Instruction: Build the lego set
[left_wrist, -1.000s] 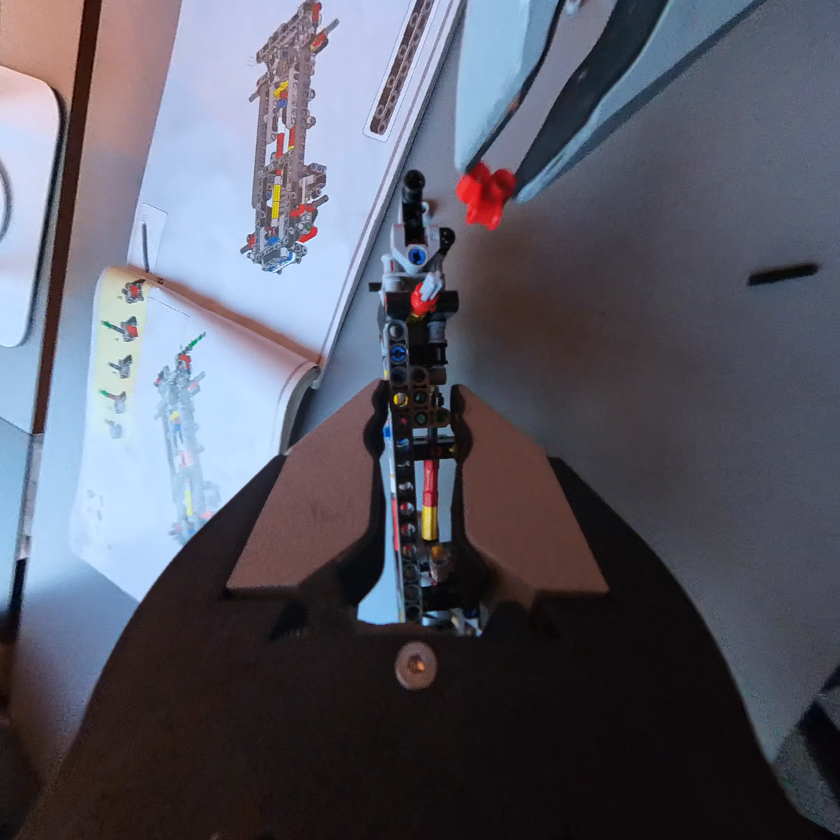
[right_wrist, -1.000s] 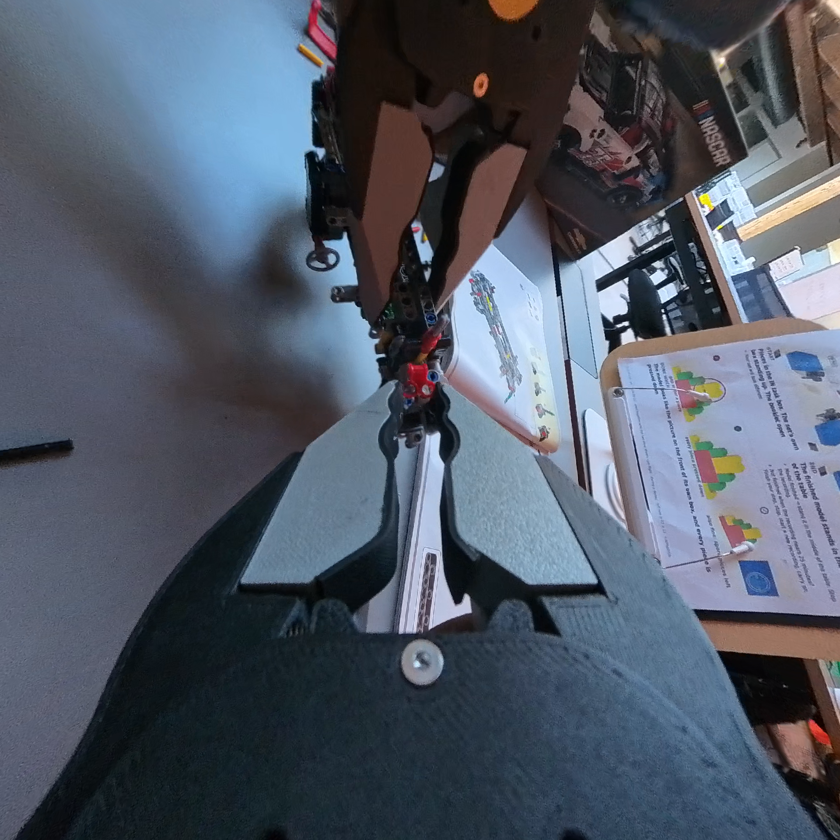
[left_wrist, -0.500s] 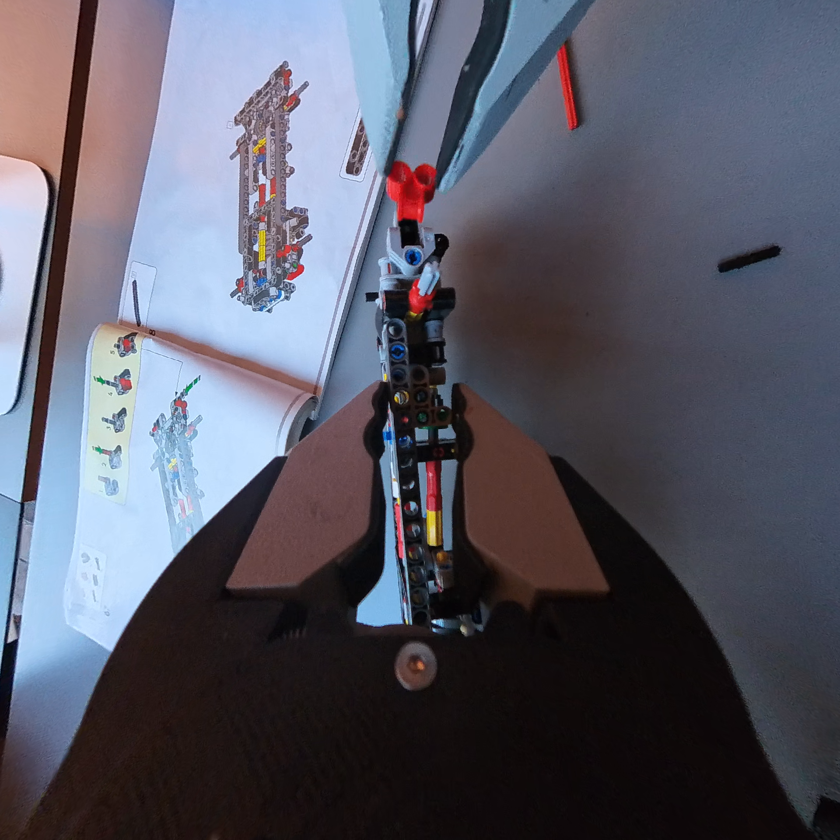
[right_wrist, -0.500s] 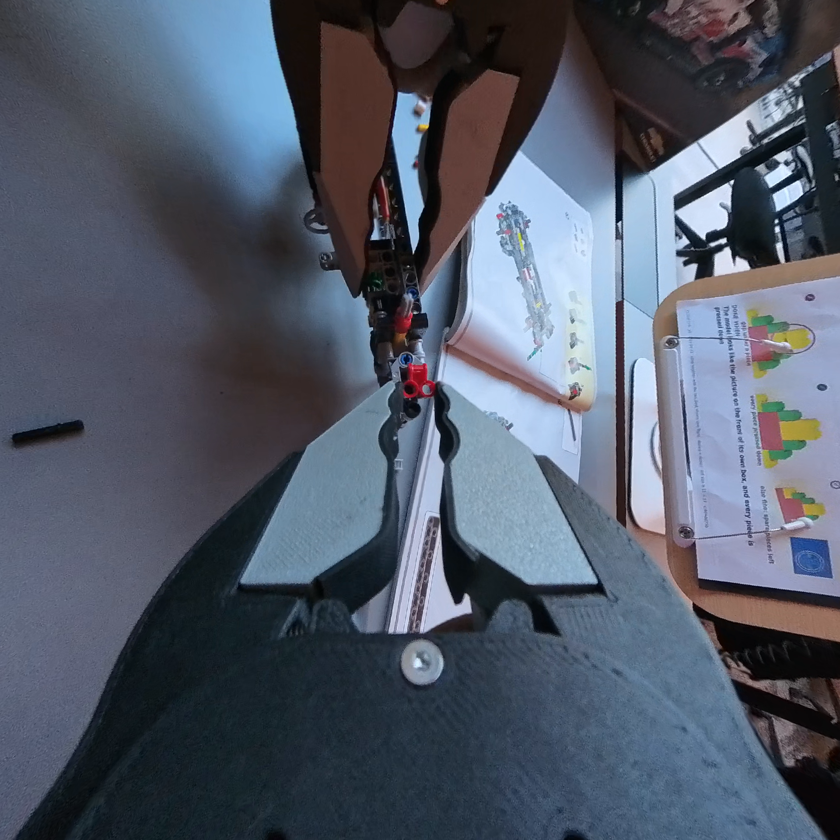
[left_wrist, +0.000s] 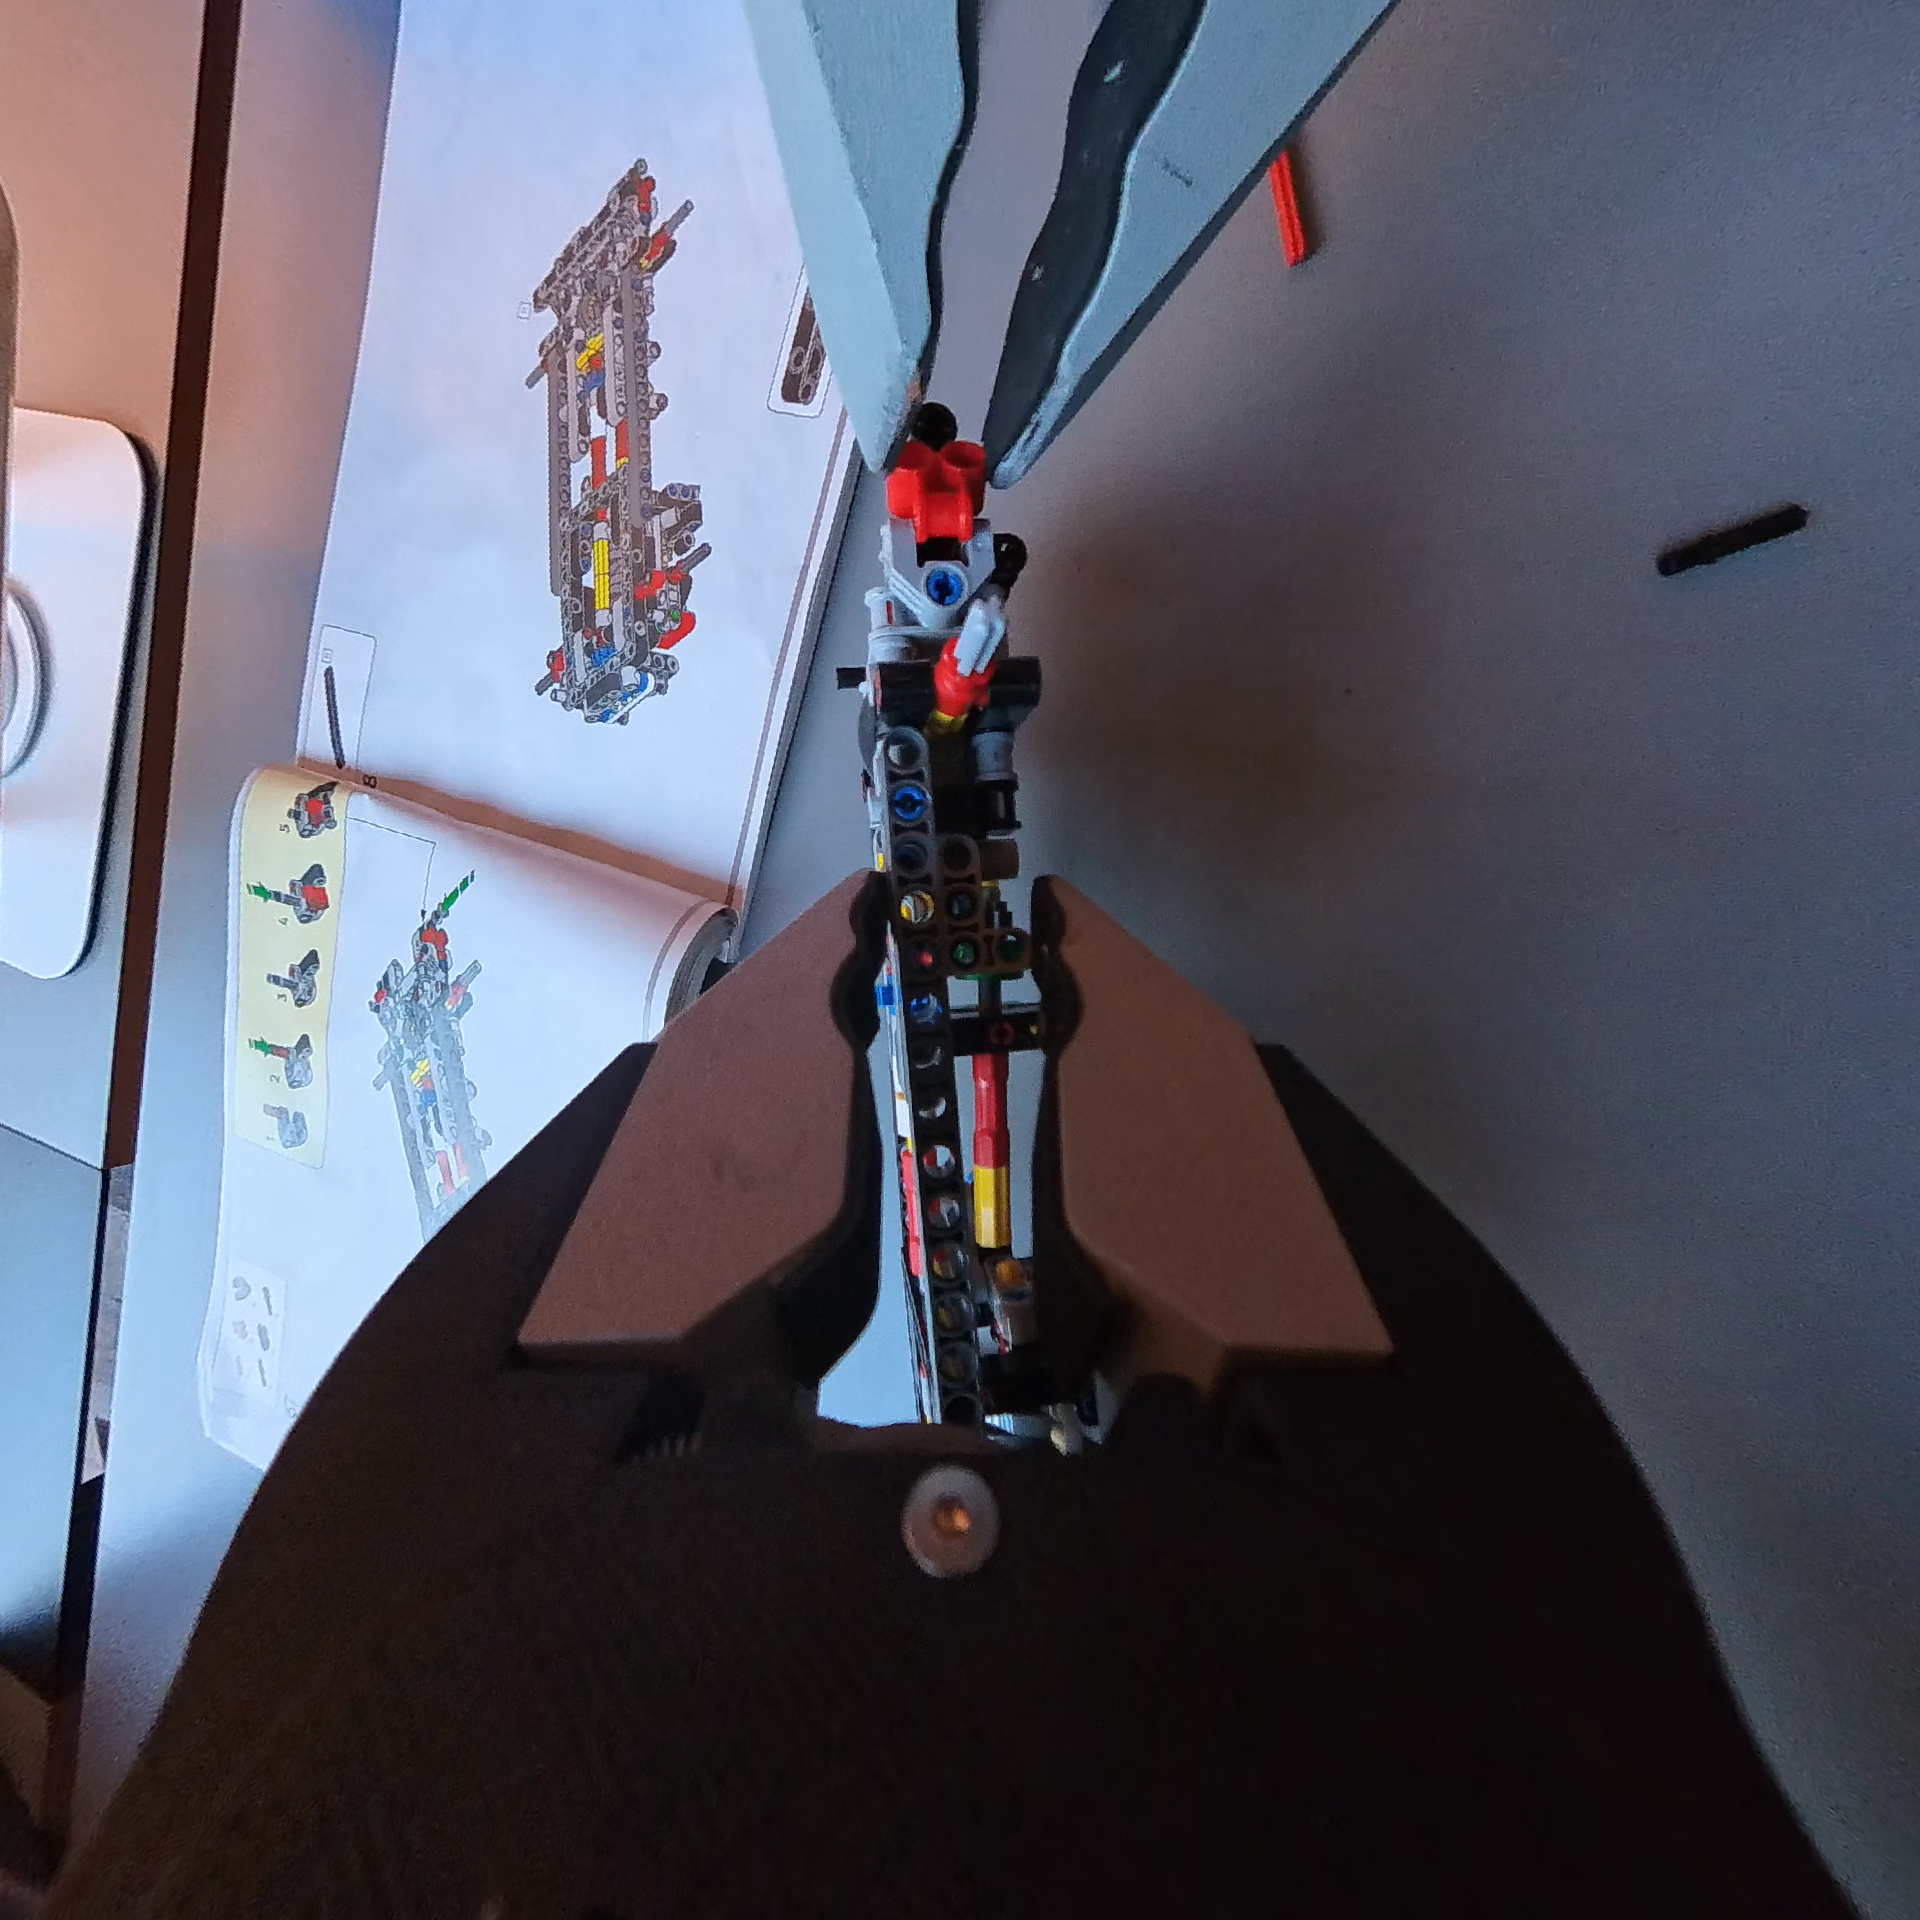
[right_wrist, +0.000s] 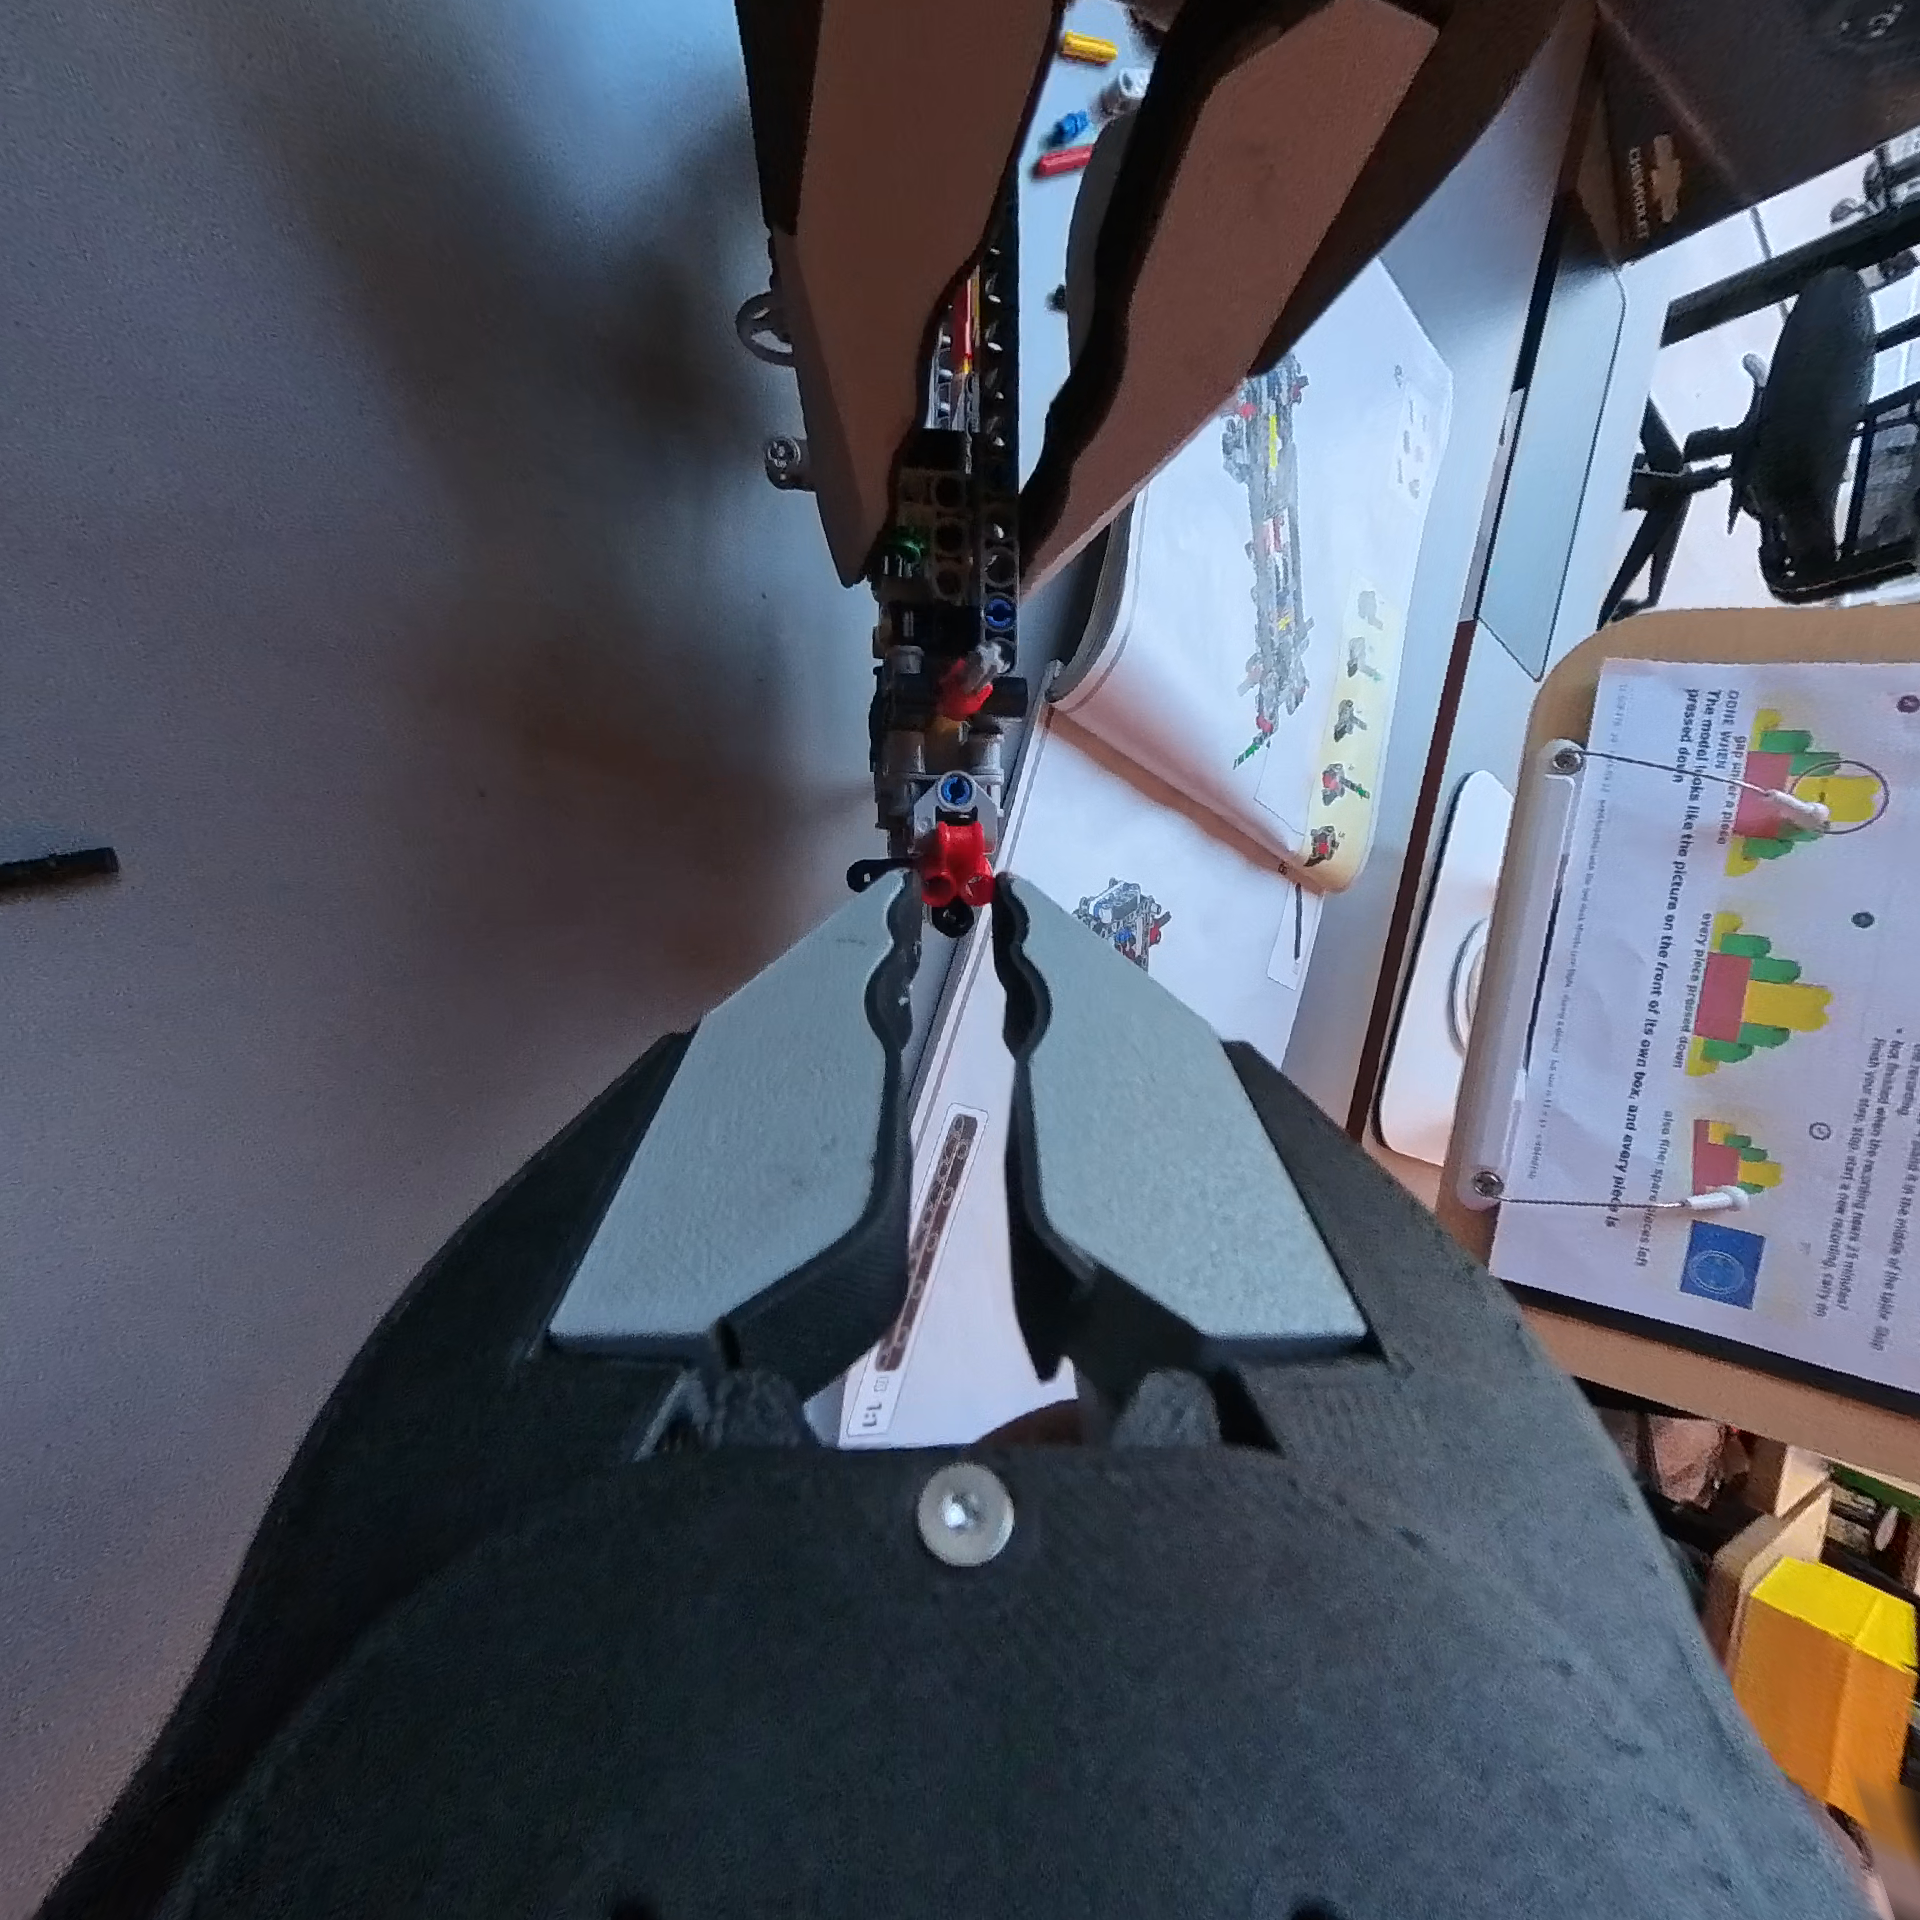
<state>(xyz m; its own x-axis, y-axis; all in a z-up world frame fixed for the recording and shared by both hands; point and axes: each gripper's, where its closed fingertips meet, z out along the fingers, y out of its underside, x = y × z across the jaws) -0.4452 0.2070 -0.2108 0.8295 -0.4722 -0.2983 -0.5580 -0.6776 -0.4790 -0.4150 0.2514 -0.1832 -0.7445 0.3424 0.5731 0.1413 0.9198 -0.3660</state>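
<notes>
The left gripper (left_wrist: 951, 935) is clamping a long dark beam-and-pin toy brick chassis (left_wrist: 940, 1039) lengthwise, steadying it above the grey worktop (left_wrist: 1455, 935) while the right gripper (right_wrist: 948, 894) is pinching a small red plastic connector (right_wrist: 954, 858) against its far end.

Grey desk (left_wrist: 1558, 935) in dim, warm-shadowed light; black office chair (right_wrist: 1818, 436) beyond.

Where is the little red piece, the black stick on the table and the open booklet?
little red piece (left_wrist: 935, 488), left wrist view, its middle, between the grey fingertips.
black stick (left_wrist: 1730, 540), left wrist view, its middle.
open booklet (left_wrist: 468, 436), left wrist view, a bare part of the upper page.
</notes>
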